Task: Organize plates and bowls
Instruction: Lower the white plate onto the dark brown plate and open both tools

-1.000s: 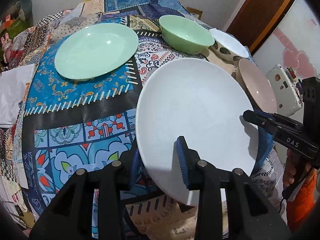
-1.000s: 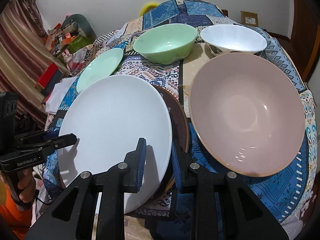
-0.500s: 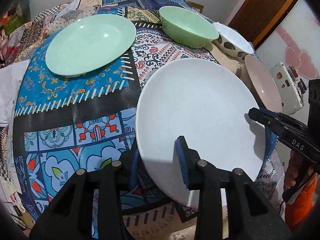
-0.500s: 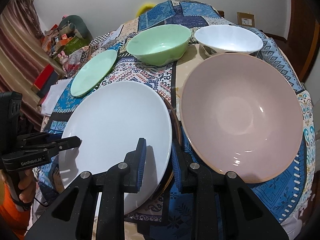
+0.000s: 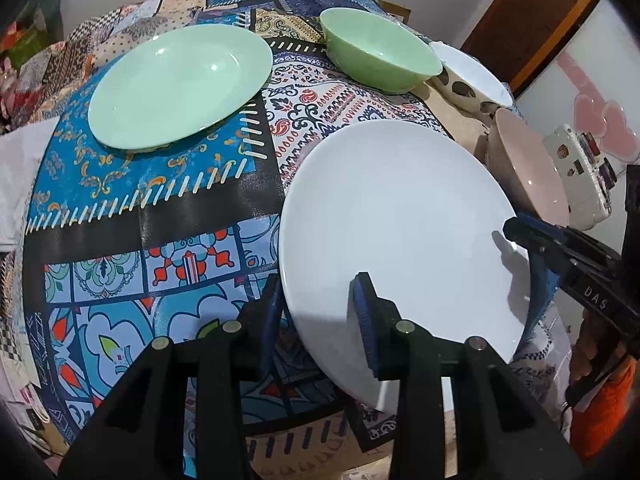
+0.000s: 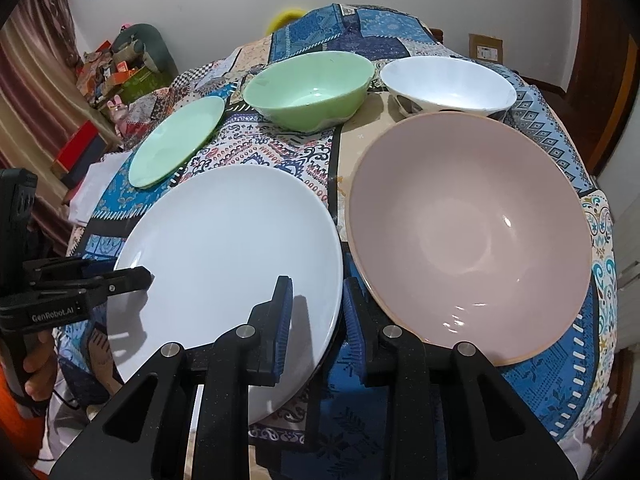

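Straddling the white plate [image 5: 396, 216], both grippers' fingers [image 5: 363, 312] [image 6: 283, 320] pinch opposite rims; the right pair just eased slightly apart.

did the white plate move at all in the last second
Yes. In the right wrist view the white plate has shifted right, toward the pink bowl, which sits on the table; the gap between their rims has nearly closed.

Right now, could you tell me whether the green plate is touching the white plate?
Apart. The left wrist view shows a strip of patterned tablecloth lying bare between the green plate and the white plate.
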The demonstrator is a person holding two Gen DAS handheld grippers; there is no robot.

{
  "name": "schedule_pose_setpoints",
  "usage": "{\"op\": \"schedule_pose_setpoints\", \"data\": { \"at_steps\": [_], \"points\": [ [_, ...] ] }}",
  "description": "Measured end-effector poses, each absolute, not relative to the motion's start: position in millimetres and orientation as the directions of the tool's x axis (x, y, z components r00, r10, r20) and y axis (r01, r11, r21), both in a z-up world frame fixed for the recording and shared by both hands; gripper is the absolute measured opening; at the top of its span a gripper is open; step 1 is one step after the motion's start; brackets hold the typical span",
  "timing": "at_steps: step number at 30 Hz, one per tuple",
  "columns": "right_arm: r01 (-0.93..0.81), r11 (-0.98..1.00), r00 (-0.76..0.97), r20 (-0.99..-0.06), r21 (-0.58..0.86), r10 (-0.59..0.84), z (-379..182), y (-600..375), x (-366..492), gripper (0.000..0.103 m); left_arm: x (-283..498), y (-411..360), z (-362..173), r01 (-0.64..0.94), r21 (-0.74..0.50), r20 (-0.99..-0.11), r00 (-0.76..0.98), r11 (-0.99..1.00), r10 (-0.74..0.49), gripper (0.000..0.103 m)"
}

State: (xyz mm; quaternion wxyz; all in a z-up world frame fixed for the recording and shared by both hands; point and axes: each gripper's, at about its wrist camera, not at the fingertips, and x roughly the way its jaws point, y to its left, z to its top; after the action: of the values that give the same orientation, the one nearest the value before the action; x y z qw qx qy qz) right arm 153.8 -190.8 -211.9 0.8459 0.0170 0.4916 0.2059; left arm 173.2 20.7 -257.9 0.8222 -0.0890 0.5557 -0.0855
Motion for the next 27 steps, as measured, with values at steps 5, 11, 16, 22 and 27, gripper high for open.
{"op": "schedule_pose_setpoints", "data": {
  "at_steps": [5, 11, 16, 22, 27],
  "points": [
    [-0.34, 0.918, 0.453, -0.819, 0.204, 0.351, -202, -189, 150, 0.025, 166, 20, -243, 0.056, -0.215, -0.884, 0.413, 0.975, -0.218, 0.035],
    [-0.368, 0.908, 0.489, -0.789, 0.201, 0.373, -181, -181, 146, 0.033, 158, 30, -217, 0.045, -0.199, -0.86, 0.47, 0.979, -0.197, 0.036],
    [-0.392, 0.9, 0.533, -0.75, 0.19, 0.391, -162, -169, 145, 0.053, 148, 41, -187, 0.031, -0.172, -0.824, 0.543, 0.985, -0.161, 0.05],
    [-0.431, 0.882, 0.557, -0.712, 0.193, 0.428, -144, -149, 149, 0.06, 140, 65, -148, -0.004, -0.143, -0.753, 0.649, 0.99, -0.106, 0.08],
    [-0.464, 0.865, 0.559, -0.693, 0.193, 0.455, -137, -130, 158, 0.061, 144, 87, -132, -0.047, -0.122, -0.72, 0.692, 0.991, -0.055, 0.089]
  ]
}}
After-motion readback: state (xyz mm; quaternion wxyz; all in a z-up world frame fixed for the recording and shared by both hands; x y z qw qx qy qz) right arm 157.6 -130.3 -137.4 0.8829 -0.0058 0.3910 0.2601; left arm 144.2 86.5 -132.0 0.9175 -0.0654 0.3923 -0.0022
